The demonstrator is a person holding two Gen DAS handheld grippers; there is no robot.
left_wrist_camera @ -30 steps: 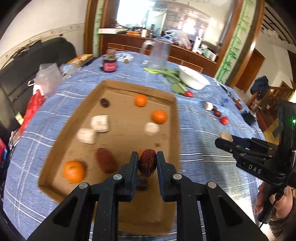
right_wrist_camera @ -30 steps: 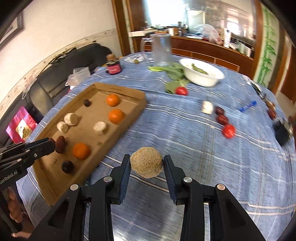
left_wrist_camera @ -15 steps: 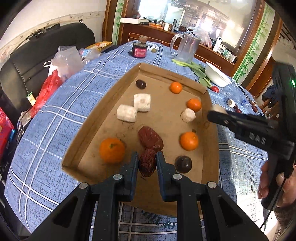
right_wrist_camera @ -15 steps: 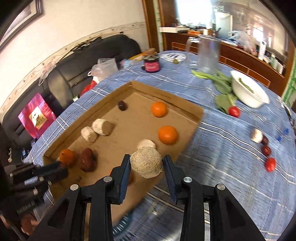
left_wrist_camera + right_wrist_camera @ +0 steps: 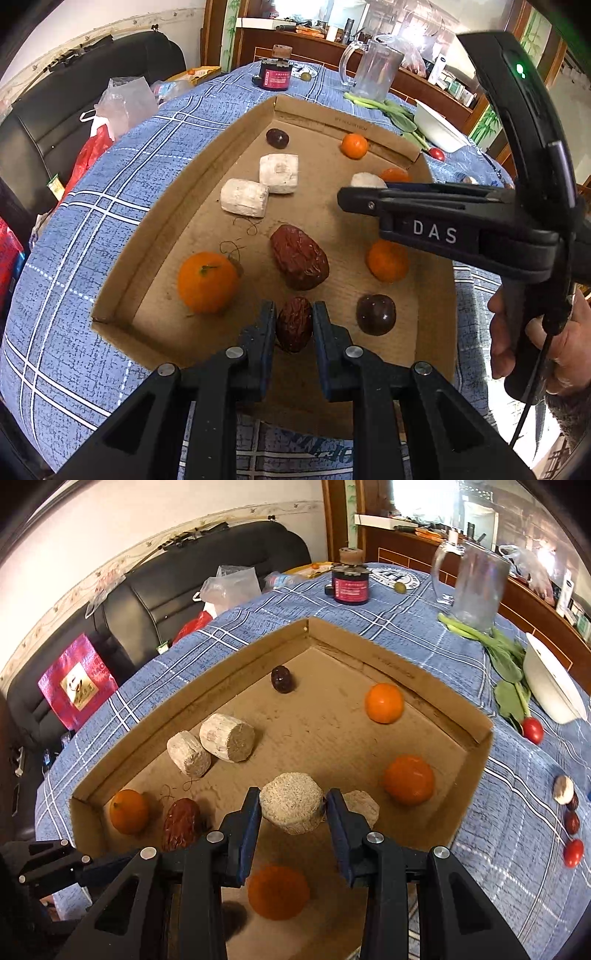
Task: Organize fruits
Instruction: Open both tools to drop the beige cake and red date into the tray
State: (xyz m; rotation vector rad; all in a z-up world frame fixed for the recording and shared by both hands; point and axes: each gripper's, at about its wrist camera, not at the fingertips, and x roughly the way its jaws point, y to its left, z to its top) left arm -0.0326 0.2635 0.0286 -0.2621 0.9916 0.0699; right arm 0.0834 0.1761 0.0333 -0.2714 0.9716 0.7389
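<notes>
Clearly legible, the white letters "DAS" [image 5: 435,232] run along the side of the right gripper [image 5: 291,808], seen from the left wrist view reaching in over the right half of the cardboard tray [image 5: 155,229]. Its fingers are clamped on a pale, rough round chunk [image 5: 291,808], held above the tray floor near the middle. The left gripper [image 5: 294,325] pinches a wrinkled red date [image 5: 294,324] between narrowly parted fingers, low over the near end of the tray. Just beyond it lies a larger red date [image 5: 299,256], with an orange [image 5: 207,281] to its left and a dark round fruit [image 5: 376,314] to the right. Two more pale chunks [image 5: 258,188] touch each other farther in. On the blue checked tablecloth [image 5: 74,258] at the far end stands a dark jar with a red label [image 5: 350,587], its print too small to read.
</notes>
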